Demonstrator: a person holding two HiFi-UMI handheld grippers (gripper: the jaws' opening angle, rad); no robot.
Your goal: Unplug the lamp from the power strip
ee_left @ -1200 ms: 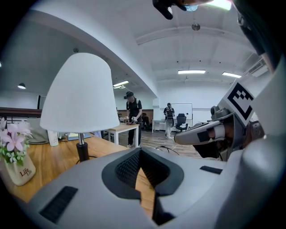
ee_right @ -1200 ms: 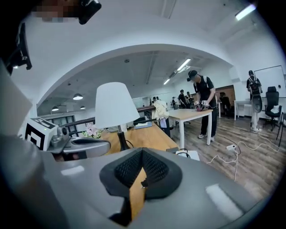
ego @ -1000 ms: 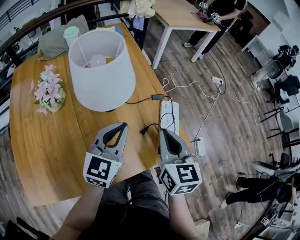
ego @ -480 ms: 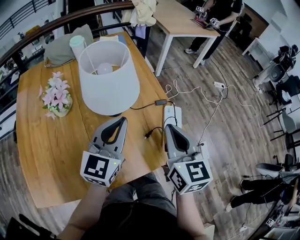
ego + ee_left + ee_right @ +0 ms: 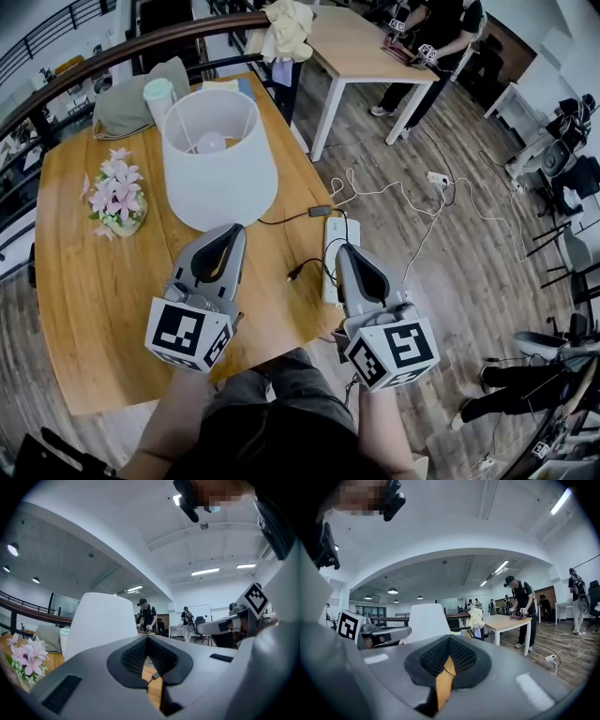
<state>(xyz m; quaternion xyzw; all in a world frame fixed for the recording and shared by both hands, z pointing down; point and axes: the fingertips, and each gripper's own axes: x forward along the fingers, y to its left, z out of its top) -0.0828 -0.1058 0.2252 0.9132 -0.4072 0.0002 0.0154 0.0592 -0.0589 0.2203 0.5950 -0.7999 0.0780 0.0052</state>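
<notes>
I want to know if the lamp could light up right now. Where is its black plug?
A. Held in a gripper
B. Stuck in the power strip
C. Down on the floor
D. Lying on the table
D: the plug lies loose on the wooden table, just left of the white power strip and not pushed into it.

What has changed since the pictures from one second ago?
Both the left hand-held gripper and the right hand-held gripper rose toward the head camera, shut and empty throughout. Nothing was taken or released. The plug still lies loose on the table beside the power strip; the lamp did not move.
</notes>
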